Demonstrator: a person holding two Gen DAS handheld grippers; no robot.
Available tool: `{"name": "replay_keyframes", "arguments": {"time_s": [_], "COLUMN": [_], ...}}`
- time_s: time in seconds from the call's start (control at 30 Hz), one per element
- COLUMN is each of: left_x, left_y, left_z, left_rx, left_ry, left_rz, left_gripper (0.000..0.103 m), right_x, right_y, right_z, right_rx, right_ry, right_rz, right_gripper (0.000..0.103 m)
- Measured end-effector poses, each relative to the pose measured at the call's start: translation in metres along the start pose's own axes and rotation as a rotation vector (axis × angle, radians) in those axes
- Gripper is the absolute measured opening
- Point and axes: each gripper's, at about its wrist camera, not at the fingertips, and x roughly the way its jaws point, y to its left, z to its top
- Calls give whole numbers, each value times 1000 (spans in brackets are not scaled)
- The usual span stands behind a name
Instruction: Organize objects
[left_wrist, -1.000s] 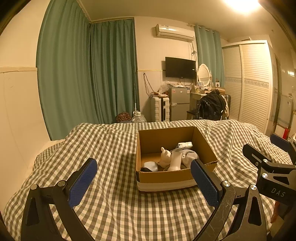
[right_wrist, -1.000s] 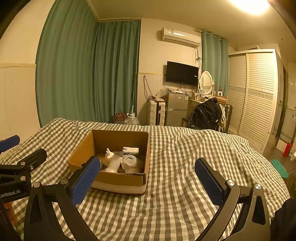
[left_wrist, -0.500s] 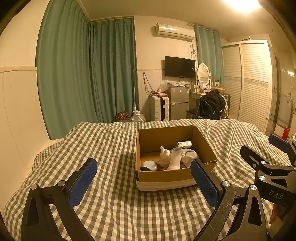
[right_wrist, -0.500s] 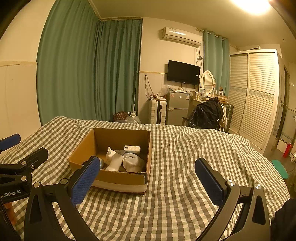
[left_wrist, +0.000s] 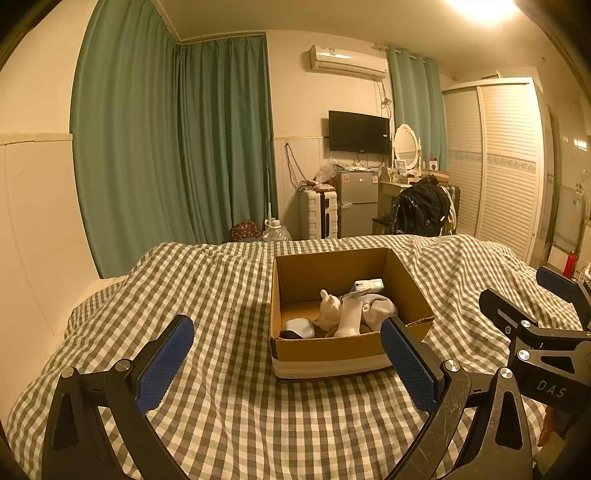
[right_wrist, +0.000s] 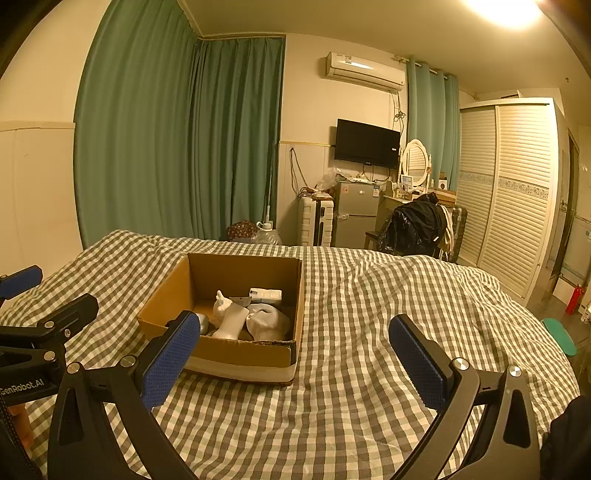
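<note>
An open cardboard box (left_wrist: 332, 350) sits on the checked bed cover (left_wrist: 229, 295); it also shows in the right wrist view (right_wrist: 240, 354). Inside lie a white animal figure (left_wrist: 330, 308), a pale bottle (left_wrist: 349, 317), white socks (left_wrist: 380, 312), a small white packet (left_wrist: 367, 285) and a white rounded object (left_wrist: 299, 328). My left gripper (left_wrist: 288, 363) is open and empty, held above the cover just short of the box. My right gripper (right_wrist: 295, 363) is open and empty, to the right of the box. Each gripper shows at the edge of the other's view.
The bed's left edge runs along a cream wall (left_wrist: 33, 221) and green curtains (left_wrist: 177, 147). Beyond the bed stand a white suitcase (left_wrist: 318, 214), a small fridge (left_wrist: 356, 205), a chair with a black jacket (left_wrist: 421, 214) and a louvred wardrobe (left_wrist: 495, 166).
Both views have shifted slightly; the box appears a little lower and nearer in each. Both grippers stay open and empty.
</note>
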Motion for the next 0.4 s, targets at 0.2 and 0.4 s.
{"name": "replay_keyframes", "arguments": {"time_s": [0.2,0.4], "left_x": [0,0], "left_y": [0,-2], "left_z": [-1,-1], "left_rx": [2,16], "left_ry": [0,-6], "left_rz": [1,-1], "left_gripper": [103,103], "right_x": [0,1], "right_y": [0,2], "right_z": [-1,-2], "right_rx": [-2,-6], "right_ry": [3,8], "right_rz": [2,4], "right_gripper": [103,103]}}
